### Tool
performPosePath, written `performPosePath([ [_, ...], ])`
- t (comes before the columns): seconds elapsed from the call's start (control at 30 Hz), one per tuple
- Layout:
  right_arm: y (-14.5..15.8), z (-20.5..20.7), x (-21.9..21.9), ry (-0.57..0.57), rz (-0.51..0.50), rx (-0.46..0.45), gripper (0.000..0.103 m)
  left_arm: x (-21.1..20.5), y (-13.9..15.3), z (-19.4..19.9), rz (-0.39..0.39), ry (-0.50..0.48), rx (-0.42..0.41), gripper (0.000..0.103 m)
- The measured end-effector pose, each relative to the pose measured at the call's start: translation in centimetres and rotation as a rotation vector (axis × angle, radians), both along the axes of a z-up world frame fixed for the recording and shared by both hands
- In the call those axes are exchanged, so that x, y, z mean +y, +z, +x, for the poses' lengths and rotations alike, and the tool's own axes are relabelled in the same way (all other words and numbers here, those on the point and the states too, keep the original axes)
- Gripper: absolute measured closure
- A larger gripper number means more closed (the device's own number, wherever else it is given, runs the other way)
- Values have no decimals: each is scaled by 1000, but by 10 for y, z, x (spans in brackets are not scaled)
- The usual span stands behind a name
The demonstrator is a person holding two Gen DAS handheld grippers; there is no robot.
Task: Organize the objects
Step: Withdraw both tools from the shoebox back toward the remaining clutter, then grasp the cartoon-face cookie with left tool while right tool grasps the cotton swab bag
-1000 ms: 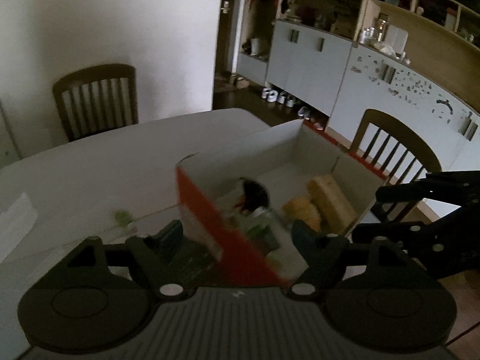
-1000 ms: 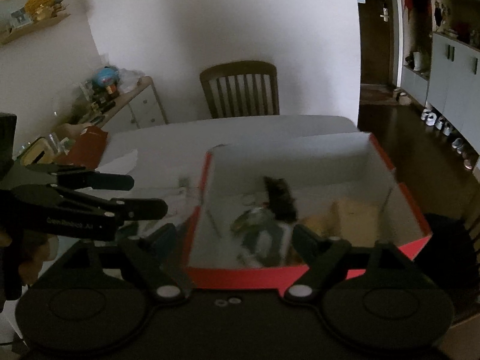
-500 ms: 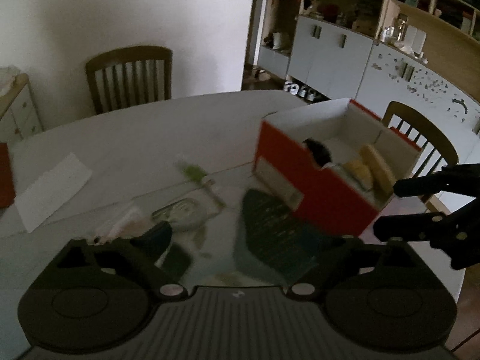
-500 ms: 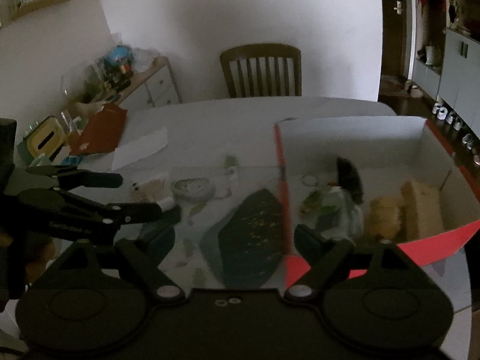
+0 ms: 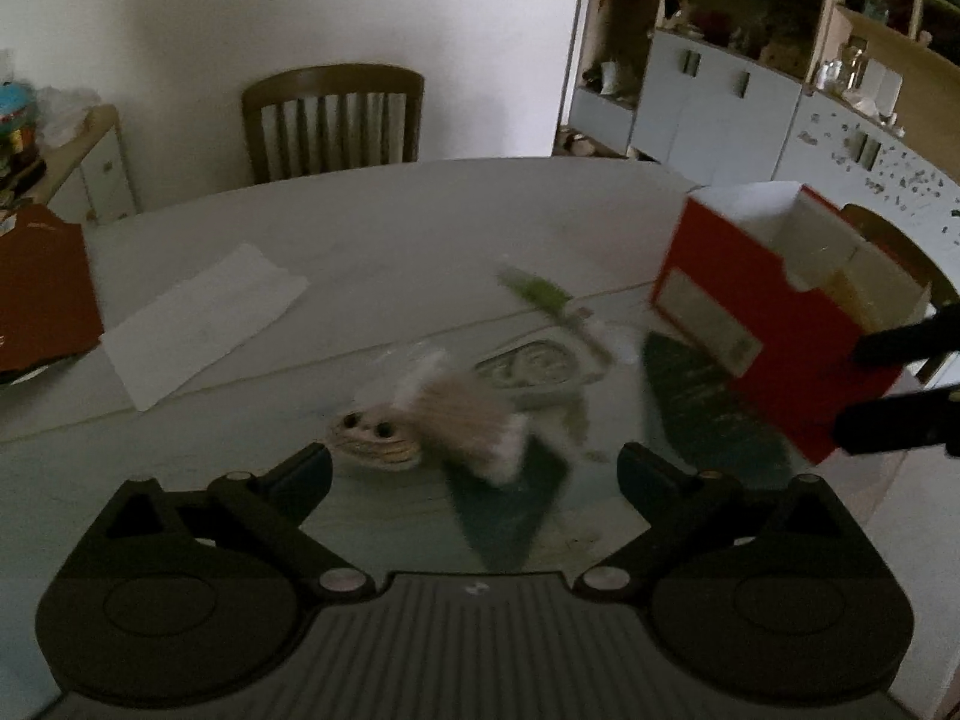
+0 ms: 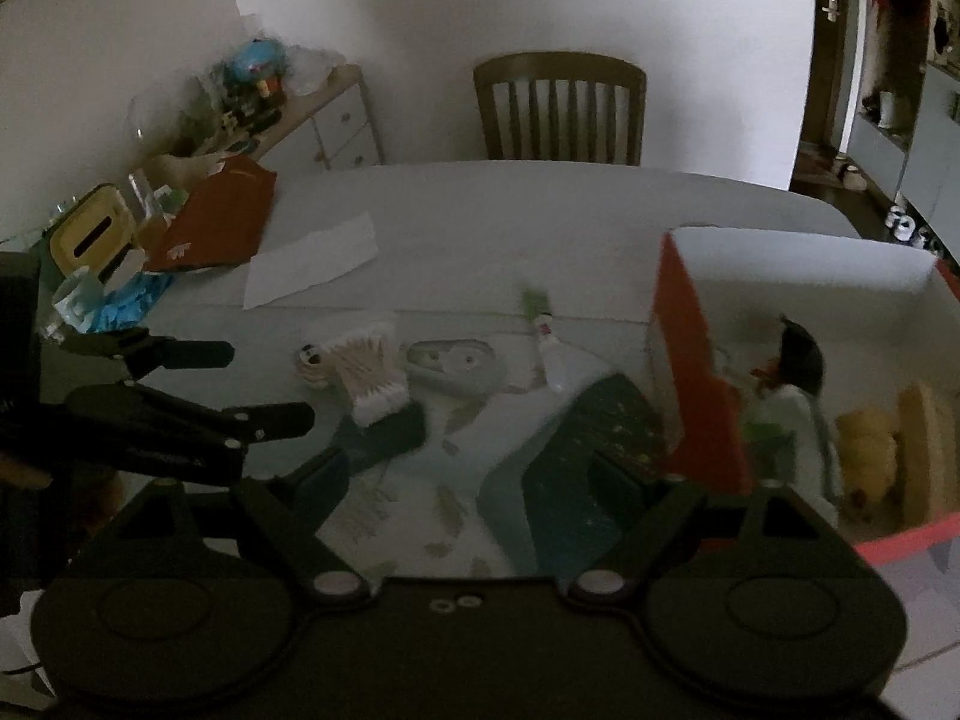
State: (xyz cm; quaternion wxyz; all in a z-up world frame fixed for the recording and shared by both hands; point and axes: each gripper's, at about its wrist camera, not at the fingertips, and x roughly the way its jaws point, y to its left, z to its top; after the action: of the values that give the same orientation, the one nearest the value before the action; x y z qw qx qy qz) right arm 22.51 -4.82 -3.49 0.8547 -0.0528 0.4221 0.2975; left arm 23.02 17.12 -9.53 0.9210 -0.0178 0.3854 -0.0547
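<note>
Several items inside red box (image 6: 696, 384)

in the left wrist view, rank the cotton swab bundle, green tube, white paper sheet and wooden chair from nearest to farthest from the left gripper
1. Cotton swab bundle: just ahead of the left gripper, centre.
2. Green tube: farther ahead, slightly right.
3. White paper sheet: off to the left, about as far as the tube; too close to call.
4. Wooden chair: beyond the table's far edge.

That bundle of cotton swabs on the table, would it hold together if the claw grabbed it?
The bundle of cotton swabs probably weighs little: thin sticks with fluffy tips. It looks loosely bunched, so some may slip out. Lying flat, it seems unlikely to roll.
</note>
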Motion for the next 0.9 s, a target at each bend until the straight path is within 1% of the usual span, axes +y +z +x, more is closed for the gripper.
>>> performPosePath([
  [0.2,-11,15,28,14,-23,28,16,25,-22,12,76,16,22,1],
  [0.4,-31,30,57,39,-101,45,17,41,-36,25,83,-5,38,1],
  [0.6,-42,46,77,69,-102,76,17,43,-43,37,95,-53,37,1],
  [0.73,-44,61,88,59,-61,105,17,43,-46,45,100,-59,38,1],
  [0.9,-51,73,104,75,-60,120,17,39,-51,52,111,-69,22,1],
])
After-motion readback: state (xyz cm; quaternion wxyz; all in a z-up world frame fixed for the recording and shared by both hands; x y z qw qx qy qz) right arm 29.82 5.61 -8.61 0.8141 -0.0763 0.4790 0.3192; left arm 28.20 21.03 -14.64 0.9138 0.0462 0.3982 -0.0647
